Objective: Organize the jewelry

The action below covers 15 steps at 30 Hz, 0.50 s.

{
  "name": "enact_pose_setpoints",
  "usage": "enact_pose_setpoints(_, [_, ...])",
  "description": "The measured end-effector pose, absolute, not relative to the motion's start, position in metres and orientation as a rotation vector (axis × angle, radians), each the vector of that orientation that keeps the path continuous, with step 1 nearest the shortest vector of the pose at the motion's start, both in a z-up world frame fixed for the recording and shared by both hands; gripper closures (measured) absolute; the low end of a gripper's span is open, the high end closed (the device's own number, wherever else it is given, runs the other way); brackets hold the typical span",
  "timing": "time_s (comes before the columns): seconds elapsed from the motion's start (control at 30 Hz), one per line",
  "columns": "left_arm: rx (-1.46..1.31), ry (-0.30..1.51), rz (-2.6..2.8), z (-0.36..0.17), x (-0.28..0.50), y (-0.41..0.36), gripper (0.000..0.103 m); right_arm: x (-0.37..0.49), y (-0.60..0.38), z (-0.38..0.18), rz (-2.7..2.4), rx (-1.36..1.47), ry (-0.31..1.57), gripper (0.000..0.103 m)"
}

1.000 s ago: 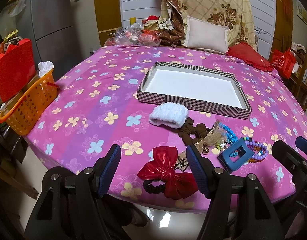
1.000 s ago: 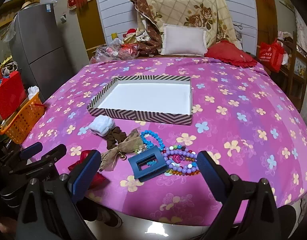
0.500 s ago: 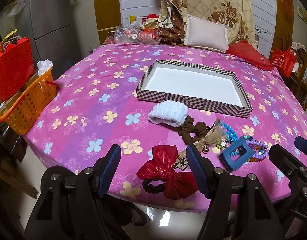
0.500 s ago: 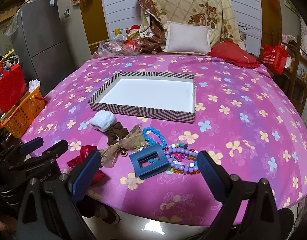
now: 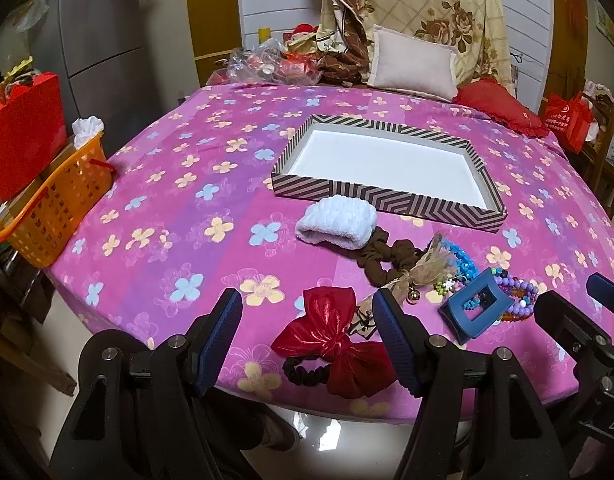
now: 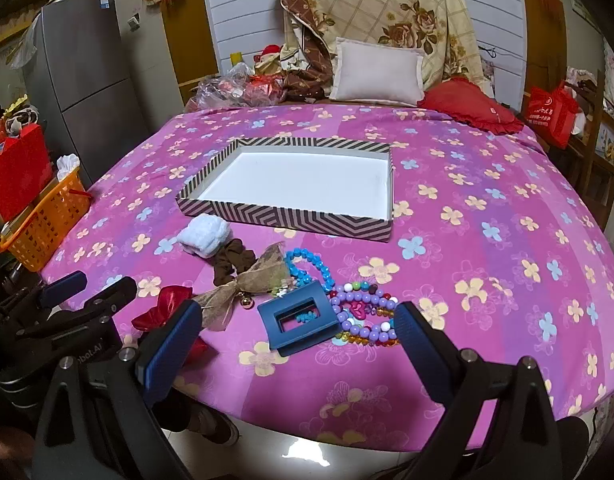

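Nothing has gone into the striped box [image 6: 291, 220] yet: its white floor is bare in both views, so as far as can be judged the sorting has not begun. All the pieces lie in a loose cluster on the pink flowered worktop [image 6: 487, 280], on the near side of the box. Nearest the box is a white fluffy band [image 5: 337, 226], just beside its front wall, with a brown scrunchie [image 5: 381, 258] touching it. Closer in sit a gauzy tan bow with a small bell [image 6: 251, 284], a blue beaded bracelet [image 6: 307, 264], a blue rectangular hair claw [image 6: 301, 320] and purple and mixed-colour beaded bracelets [image 6: 367, 312] overlapping one another. The red shiny bow on a black elastic [image 5: 333, 336] lies near the worktop's front edge. The left gripper [image 5: 309, 340] hovers with its jaws wide apart to either side of the red bow, gripping nothing. The right gripper [image 6: 297, 340] is likewise spread wide and empty, framing the hair claw and the bracelets. Every piece is left to move.
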<state>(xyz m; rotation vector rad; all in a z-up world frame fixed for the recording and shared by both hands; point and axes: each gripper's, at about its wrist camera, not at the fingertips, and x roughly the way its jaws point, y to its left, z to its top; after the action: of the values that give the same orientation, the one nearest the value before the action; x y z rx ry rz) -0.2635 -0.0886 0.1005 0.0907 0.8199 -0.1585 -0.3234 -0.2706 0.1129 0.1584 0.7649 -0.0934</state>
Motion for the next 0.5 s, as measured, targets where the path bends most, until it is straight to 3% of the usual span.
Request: enact_pose_setpoints(0.5, [0.087,0.843,-0.152,0.094,-0.252,-0.086,0.034,-0.313,-0.274,0.098,-0.063,0.177,0.770,0.004])
